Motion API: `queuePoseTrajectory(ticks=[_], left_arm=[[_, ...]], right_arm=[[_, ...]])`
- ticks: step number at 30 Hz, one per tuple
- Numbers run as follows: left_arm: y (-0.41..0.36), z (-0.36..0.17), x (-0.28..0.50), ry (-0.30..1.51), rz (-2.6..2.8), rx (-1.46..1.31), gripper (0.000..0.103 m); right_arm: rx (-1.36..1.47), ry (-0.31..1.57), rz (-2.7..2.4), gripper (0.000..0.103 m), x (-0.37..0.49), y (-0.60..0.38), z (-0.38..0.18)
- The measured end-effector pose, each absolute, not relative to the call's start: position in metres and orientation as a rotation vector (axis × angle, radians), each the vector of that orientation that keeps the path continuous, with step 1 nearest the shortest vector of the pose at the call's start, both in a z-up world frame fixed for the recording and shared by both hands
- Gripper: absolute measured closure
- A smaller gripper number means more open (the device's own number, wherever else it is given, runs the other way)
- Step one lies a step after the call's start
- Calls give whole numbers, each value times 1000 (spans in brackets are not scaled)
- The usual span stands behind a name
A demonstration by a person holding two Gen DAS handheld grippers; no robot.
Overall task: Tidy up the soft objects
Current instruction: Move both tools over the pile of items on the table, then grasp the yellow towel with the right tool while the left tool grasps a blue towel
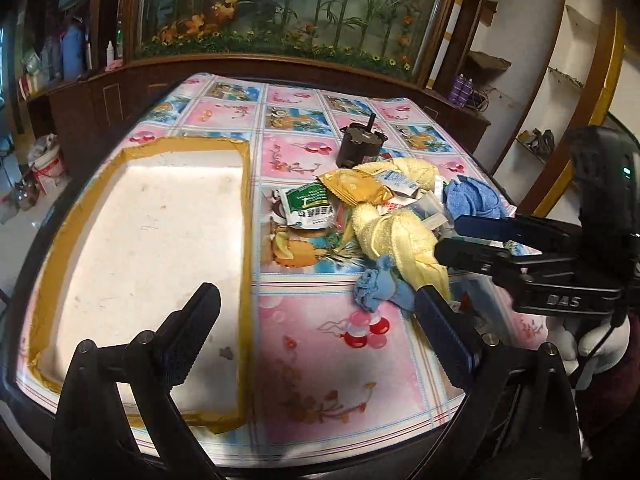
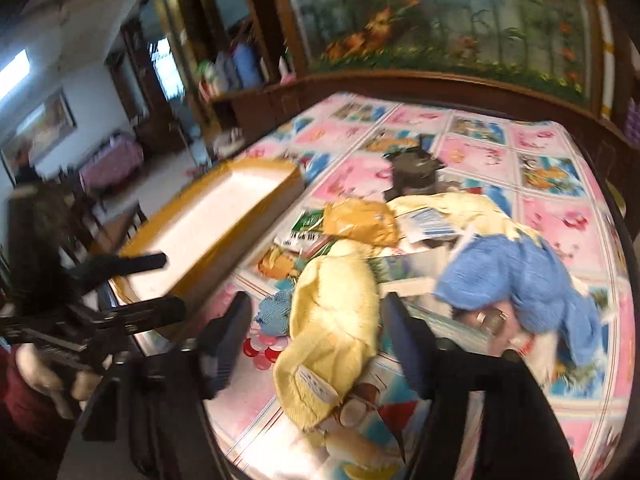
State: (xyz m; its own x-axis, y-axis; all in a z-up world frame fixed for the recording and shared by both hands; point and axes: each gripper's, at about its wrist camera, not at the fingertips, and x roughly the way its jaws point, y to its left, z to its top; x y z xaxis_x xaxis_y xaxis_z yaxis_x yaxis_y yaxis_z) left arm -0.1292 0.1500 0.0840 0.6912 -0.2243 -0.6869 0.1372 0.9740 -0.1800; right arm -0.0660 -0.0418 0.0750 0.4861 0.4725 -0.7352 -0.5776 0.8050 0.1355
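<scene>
Landmark: the tray (image 1: 240,216), a white foam tray with a tan taped rim, is laid on the patterned tablecloth (image 1: 340,360).
Left gripper (image 1: 316,332): the jaws are spread wide and nothing is held between them; one finger is seen over the tray's near end, the other over the cloth beside the tray.
Right gripper (image 2: 316,344): the jaws are seen partly open and astride the near end of the yellow towel (image 2: 332,320); the picture is blurred, so it cannot be told whether the pads press on it.
Yellow towel: it is twisted and laid on the cloth just beside the tray's long side, outside it.
Small blue cloth (image 1: 376,284): it is crumpled against the yellow towel's near end, beside the tray.
Large blue cloth (image 2: 520,276): it is heaped on the far side of the pile from the tray.
Packets: a gold packet (image 1: 352,190) and a green-and-white packet (image 1: 308,208) are laid in the pile, near the tray's far corner.
Black pot (image 1: 358,144): it is stood upright beyond the pile, well apart from the tray.
</scene>
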Motion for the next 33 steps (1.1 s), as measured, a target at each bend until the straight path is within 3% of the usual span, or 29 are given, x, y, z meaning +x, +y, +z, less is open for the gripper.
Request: queuePoseTrajectory(ticks=[3, 4, 5, 10, 11, 12, 16, 22, 23, 24, 25, 32, 33], left_arm=[[159, 88, -134, 756, -192, -112, 7], [162, 89, -134, 750, -199, -122, 7], [164, 89, -134, 747, -202, -129, 7], [155, 79, -121, 790, -238, -130, 7], [150, 75, -116, 807, -254, -129, 7], [142, 72, -111, 820, -273, -124, 7], [107, 57, -90, 866, -335, -65, 7], [77, 30, -54, 936, -360, -7, 8], [75, 26, -51, 956, -378, -13, 14], [74, 22, -50, 990, -412, -34, 43], [74, 19, -51, 1016, -440, -55, 50], [99, 35, -81, 984, -459, -80, 50], [102, 37, -83, 982, -461, -87, 50]], right_arm=[[-244, 887, 559, 47, -51, -20, 53], [-260, 907, 544, 53, -44, -18, 47], [-271, 923, 530, 67, -41, -17, 43], [-140, 905, 571, 84, -44, -38, 57], [-109, 882, 584, 98, -49, -44, 65], [-80, 860, 591, 101, -53, -52, 74], [0, 807, 584, 100, -63, -81, 92], [37, 886, 628, 95, -59, -87, 72], [39, 901, 642, 95, -58, -83, 69], [39, 911, 653, 95, -56, -78, 67], [28, 920, 659, 95, -55, -74, 65], [-116, 943, 622, 52, -44, -36, 47], [-136, 950, 608, 50, -43, -30, 42]])
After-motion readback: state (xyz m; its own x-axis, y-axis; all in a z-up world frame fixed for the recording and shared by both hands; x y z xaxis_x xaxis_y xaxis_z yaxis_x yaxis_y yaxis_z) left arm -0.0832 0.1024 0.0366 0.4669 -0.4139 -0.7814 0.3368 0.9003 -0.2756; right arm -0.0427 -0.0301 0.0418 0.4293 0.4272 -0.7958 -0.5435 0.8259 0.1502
